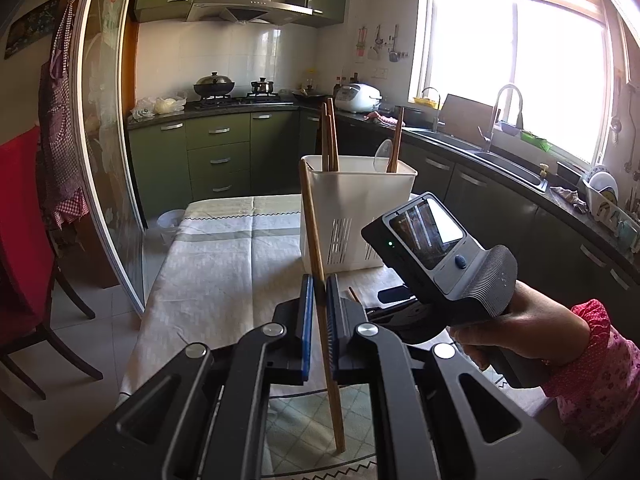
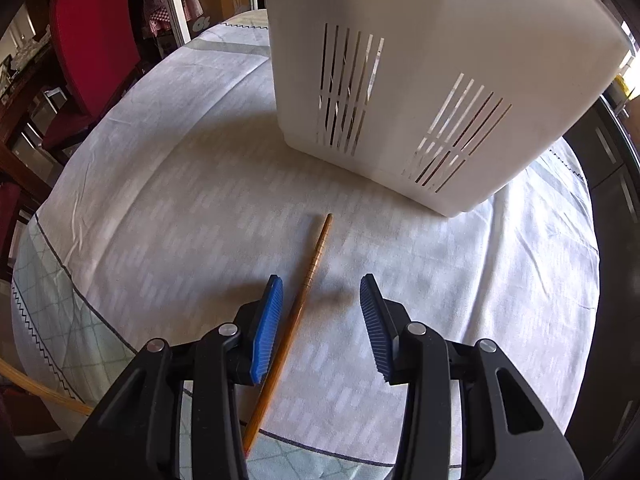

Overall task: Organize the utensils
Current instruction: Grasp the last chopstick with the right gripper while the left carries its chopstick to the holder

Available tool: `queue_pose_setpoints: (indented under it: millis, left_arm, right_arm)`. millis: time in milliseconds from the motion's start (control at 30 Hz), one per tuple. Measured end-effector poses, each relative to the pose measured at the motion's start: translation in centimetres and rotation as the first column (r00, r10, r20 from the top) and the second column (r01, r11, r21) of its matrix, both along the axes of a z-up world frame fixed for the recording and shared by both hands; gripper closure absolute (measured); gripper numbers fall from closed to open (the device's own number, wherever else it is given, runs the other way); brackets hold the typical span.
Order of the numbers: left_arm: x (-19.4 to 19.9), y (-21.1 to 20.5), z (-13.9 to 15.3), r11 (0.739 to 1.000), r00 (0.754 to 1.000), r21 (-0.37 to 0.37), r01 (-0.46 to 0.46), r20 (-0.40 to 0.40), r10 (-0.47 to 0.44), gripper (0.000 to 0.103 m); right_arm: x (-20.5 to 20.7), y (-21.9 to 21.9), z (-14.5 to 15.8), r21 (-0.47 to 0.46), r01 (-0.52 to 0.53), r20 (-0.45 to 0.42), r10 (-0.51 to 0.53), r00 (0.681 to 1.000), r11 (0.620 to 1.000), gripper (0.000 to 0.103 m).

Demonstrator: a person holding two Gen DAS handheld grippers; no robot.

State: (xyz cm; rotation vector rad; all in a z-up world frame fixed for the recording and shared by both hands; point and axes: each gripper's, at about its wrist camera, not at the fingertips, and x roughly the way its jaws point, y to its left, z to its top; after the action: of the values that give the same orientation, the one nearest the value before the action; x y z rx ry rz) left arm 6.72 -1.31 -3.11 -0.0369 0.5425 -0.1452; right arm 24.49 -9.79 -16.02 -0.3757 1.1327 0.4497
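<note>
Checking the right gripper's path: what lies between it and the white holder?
In the right wrist view, only a chopstick on bare tablecloth lies between the right gripper and white holder.

Clothed table (image 2: 168,184), white holder (image 2: 440,80), loose chopstick (image 2: 316,260)

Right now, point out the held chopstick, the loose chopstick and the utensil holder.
held chopstick (image 1: 311,216), left wrist view, mid shaft above the gripper.
loose chopstick (image 2: 316,258), right wrist view, ridged tip section.
utensil holder (image 1: 360,200), left wrist view, front wall.
</note>
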Motion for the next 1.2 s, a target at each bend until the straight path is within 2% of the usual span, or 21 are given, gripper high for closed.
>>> queue_pose_setpoints:
  millis: [33, 133, 233, 400, 567, 733, 833, 967, 1200]
  left_arm:
    - [0.0, 0.0, 0.0, 1.000, 1.000, 0.002, 0.003, 0.001, -0.003, 0.096]
    - [-0.2, -0.1, 0.1, 1.000, 1.000, 0.007, 0.009, 0.004, -0.009, 0.096]
    - [-0.4, -0.3, 0.1, 1.000, 1.000, 0.015, 0.012, 0.008, -0.012, 0.096]
    - [-0.4, -0.4, 0.1, 1.000, 1.000, 0.025, 0.011, 0.009, -0.011, 0.096]
    - [-0.5, -0.6, 0.2, 0.999, 1.000, 0.036, 0.011, 0.008, -0.011, 0.096]
    - [-0.8, -0.8, 0.3, 0.999, 1.000, 0.048, 0.013, 0.014, -0.014, 0.096]
    - [-1.1, -0.9, 0.3, 0.998, 1.000, 0.054, 0.011, 0.020, -0.012, 0.096]
    - [-1.4, -1.0, 0.3, 0.998, 0.999, 0.067, 0.010, 0.030, -0.012, 0.096]
    - [-2.3, -1.7, 0.4, 0.996, 0.998, 0.092, 0.011, 0.056, -0.016, 0.096]
  right_arm:
    - [0.0, 0.2, 0.0, 0.014, -0.005, -0.011, 0.005, 1.000, 1.000, 0.076]
    - [0.4, 0.7, 0.1, 0.052, -0.011, -0.046, 0.013, 0.999, 0.999, 0.092]
    - [0.8, 0.8, 0.0, 0.084, 0.003, -0.067, 0.002, 0.998, 0.996, 0.096]
    - [0.7, -0.4, 1.2, 0.128, 0.019, -0.034, -0.014, 0.999, 0.992, 0.096]
    - [-1.7, -2.9, 6.1, 0.233, 0.018, 0.113, -0.045, 0.993, 0.972, 0.096]
    - [-6.5, -6.5, 11.5, 0.350, -0.002, 0.305, -0.112, 0.946, 0.937, 0.096]
    - [-10.1, -9.0, 12.9, 0.378, -0.016, 0.387, -0.142, 0.911, 0.926, 0.096]
    - [-14.0, -12.1, 13.3, 0.416, -0.012, 0.435, -0.187, 0.881, 0.909, 0.096]
    - [-17.8, -16.5, 13.9, 0.476, 0.010, 0.437, -0.246, 0.865, 0.879, 0.096]
